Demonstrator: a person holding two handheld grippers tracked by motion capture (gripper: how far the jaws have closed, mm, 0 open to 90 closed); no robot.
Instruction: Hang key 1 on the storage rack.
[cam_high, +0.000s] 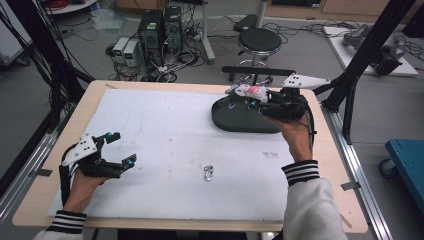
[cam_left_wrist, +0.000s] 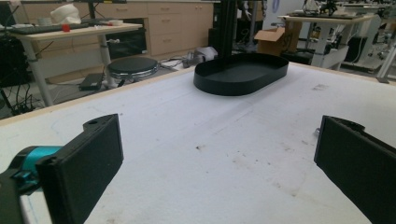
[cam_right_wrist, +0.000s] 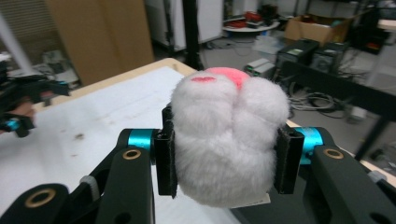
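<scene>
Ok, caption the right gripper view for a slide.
Right gripper clamps a white plush toy above the table.

A light wooden worktop (cam_high: 37, 197) with rounded corners carries a large white mat (cam_high: 165, 145), faintly speckled and stained, covering most of its surface. On the mat's far right part sits a black oval plastic tray (cam_high: 239, 119); near its front middle lies a small silver metal clip (cam_high: 209, 173).

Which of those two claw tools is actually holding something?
The right hand-held gripper, over the black tray: its jaws squeeze a white fluffy toy with a pink patch. The left hand-held gripper is spread open over the white mat, empty.
</scene>
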